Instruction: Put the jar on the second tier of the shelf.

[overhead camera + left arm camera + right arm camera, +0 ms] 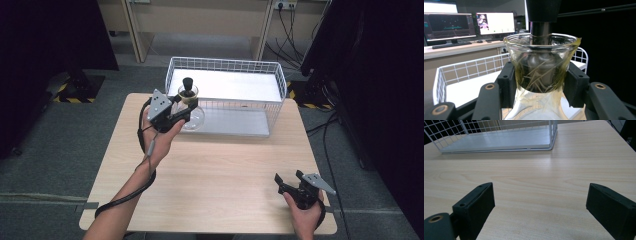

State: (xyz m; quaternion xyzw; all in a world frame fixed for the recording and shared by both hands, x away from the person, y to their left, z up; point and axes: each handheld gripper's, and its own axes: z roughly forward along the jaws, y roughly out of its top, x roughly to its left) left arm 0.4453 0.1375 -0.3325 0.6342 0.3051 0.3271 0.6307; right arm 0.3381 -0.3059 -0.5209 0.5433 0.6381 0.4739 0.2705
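Two claws are at work over the light wooden desk (210,180). The left claw (184,113) is clenched on the neck of a glass flask (192,114), its pads pressing from both sides just below the flared rim, as the left gripper view shows (541,75). A black stopper (187,85) sits in the mouth of the flask, and thin straw-like slivers lie against the inside of the glass, possibly in a yellowish liquid, though the view is too close to be sure. The flask stands upright at the near left corner of a white wire basket (260,67) at the far side of the desk; whether it rests on the desk or hangs clear I cannot tell. The right claw (287,180) lies released near the desk's near right edge, its jaws wide apart with bare desk between them.
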